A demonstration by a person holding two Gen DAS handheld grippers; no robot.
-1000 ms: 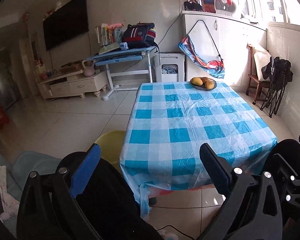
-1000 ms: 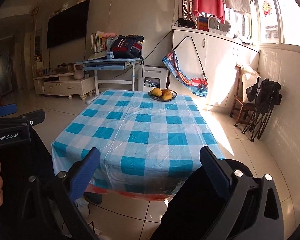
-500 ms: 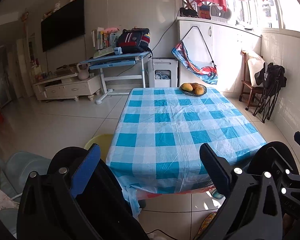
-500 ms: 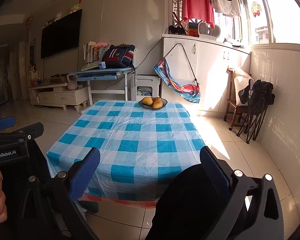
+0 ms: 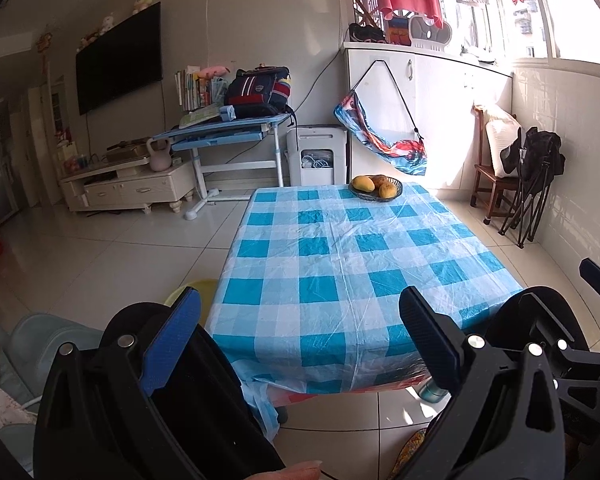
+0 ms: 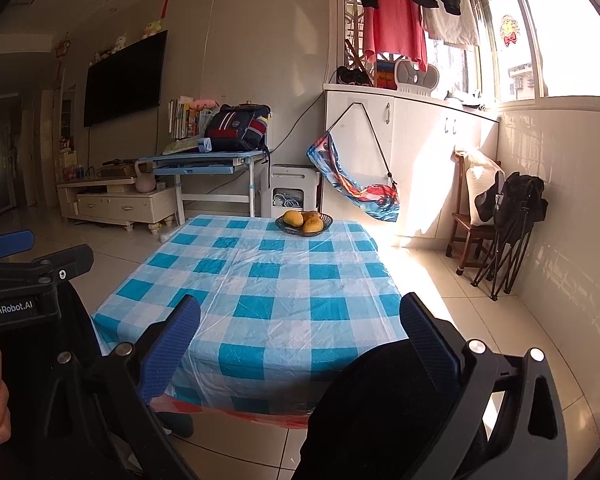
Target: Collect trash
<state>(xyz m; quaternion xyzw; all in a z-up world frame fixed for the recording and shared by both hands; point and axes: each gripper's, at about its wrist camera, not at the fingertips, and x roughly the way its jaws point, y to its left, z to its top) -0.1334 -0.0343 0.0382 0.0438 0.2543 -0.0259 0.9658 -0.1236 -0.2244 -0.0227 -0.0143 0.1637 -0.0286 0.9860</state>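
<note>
A table with a blue and white checked cloth (image 5: 340, 264) stands ahead of both grippers; it also shows in the right wrist view (image 6: 268, 288). I see no trash on it. My left gripper (image 5: 300, 344) is open and empty, held back from the table's near edge. My right gripper (image 6: 300, 340) is open and empty, also short of the near edge. A yellow bin (image 5: 188, 292) shows on the floor left of the table, partly hidden by my left finger.
A dark bowl of fruit (image 5: 375, 189) sits at the table's far end, also in the right wrist view (image 6: 305, 222). Beyond are a blue desk (image 5: 224, 136), a white TV cabinet (image 5: 128, 188) and a wooden chair with bags (image 5: 516, 168) at the right wall.
Both grippers have risen and tilted up, so the table sits lower in both views and more of the room shows. Both stay open and empty.
</note>
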